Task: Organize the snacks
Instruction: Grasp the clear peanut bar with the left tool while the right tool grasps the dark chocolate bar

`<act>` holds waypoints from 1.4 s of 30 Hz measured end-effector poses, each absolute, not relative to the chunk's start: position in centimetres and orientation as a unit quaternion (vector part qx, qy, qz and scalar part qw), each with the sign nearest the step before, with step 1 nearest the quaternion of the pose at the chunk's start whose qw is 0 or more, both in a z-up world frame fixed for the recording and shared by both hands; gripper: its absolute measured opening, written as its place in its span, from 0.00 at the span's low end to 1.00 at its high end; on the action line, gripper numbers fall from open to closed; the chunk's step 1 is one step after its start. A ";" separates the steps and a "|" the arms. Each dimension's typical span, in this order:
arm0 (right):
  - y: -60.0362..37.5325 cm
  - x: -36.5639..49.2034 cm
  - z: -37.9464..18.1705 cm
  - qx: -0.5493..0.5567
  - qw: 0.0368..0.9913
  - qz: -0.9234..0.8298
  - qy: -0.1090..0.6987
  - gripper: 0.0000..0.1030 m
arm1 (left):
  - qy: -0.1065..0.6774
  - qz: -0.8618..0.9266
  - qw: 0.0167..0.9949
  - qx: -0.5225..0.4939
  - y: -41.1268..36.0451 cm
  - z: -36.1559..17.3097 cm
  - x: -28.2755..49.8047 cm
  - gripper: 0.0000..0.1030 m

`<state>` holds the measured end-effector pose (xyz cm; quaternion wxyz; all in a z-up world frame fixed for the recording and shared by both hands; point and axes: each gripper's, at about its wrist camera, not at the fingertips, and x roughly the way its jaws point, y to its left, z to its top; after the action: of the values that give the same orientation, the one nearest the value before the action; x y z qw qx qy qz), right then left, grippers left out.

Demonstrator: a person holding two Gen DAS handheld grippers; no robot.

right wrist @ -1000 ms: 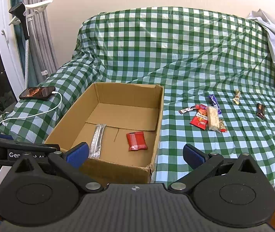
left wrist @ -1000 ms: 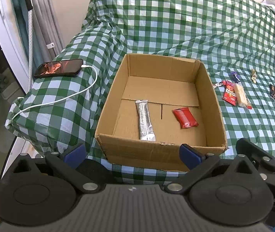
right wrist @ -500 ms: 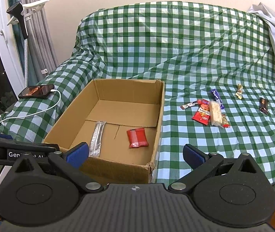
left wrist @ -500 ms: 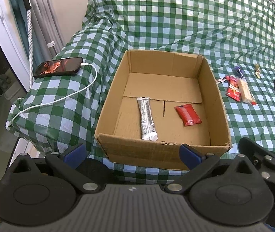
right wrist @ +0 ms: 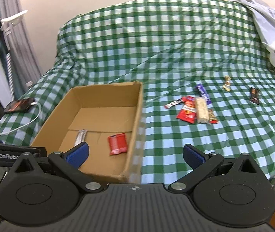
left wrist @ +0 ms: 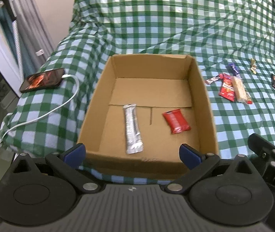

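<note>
An open cardboard box (left wrist: 207, 104) (right wrist: 137, 116) sits on a green checked cloth. Inside lie a silver packet (left wrist: 132, 128) (right wrist: 81, 136) and a red packet (left wrist: 176, 121) (right wrist: 117, 143). To its right a cluster of snacks rests on the cloth: a red packet (right wrist: 187, 112), a pale bar (right wrist: 201, 109), a blue bar (right wrist: 203, 93), a small dark stick (right wrist: 174, 103), a gold sweet (right wrist: 226, 83) and a dark bar (right wrist: 254, 95). My left gripper (left wrist: 132, 152) is open before the box's near wall. My right gripper (right wrist: 135, 154) is open over the box's near right corner. Both are empty.
A phone (left wrist: 42, 79) with a white cable (left wrist: 46, 114) lies on the cloth left of the box. Grey curtains and a white stand (right wrist: 8, 29) are at far left. A pale bag (right wrist: 272, 31) lies at the far right. The wall backs the cloth-covered surface.
Both grippers have moved forward and up a little, so the box and the snack cluster sit lower and nearer in each view. Nothing was picked up; the snacks lie where they were.
</note>
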<state>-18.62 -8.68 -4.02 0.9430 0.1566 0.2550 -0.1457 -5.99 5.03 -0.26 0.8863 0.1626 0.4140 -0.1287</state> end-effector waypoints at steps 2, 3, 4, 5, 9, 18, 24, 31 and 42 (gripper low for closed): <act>-10.1 -18.8 -4.1 0.164 0.940 -0.158 0.253 0.99 | 0.413 -0.138 0.885 0.164 3.6 0.0 -5.6 1.00; -10.8 -18.9 -4.1 0.166 0.939 -0.164 0.252 0.99 | 0.413 -0.143 0.884 0.165 2.8 0.1 -5.4 1.00; -11.6 -19.0 -4.1 0.169 0.938 -0.171 0.251 0.99 | 0.413 -0.150 0.883 0.165 1.9 0.2 -5.1 1.00; -12.5 -19.1 -4.2 0.171 0.936 -0.182 0.248 0.99 | 0.414 -0.157 0.881 0.166 1.0 0.3 -4.9 1.00; -16.4 -19.7 -5.0 0.187 0.926 -0.225 0.239 0.99 | 0.424 -0.187 0.870 0.166 -3.3 0.2 -3.8 1.00; -28.4 -21.2 -7.1 0.205 0.897 -0.324 0.219 0.99 | 0.446 -0.252 0.838 0.187 -16.1 -2.1 0.0 1.00; -40.0 -19.8 -9.5 0.214 0.876 -0.382 0.203 0.99 | 0.479 -0.271 0.805 0.222 -26.0 -8.1 4.5 1.00; -52.6 -11.3 -15.7 0.230 0.858 -0.395 0.233 0.99 | 0.510 -0.276 0.776 0.248 -34.4 -16.0 9.7 1.00; -64.8 -0.6 -23.6 0.266 0.814 -0.437 0.275 0.99 | 0.535 -0.265 0.765 0.240 -40.4 -21.9 13.9 1.00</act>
<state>-0.60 -64.81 -23.60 0.8138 0.2662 0.2747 -0.4374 13.90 -40.35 -21.86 0.7653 0.2403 0.5350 -0.2653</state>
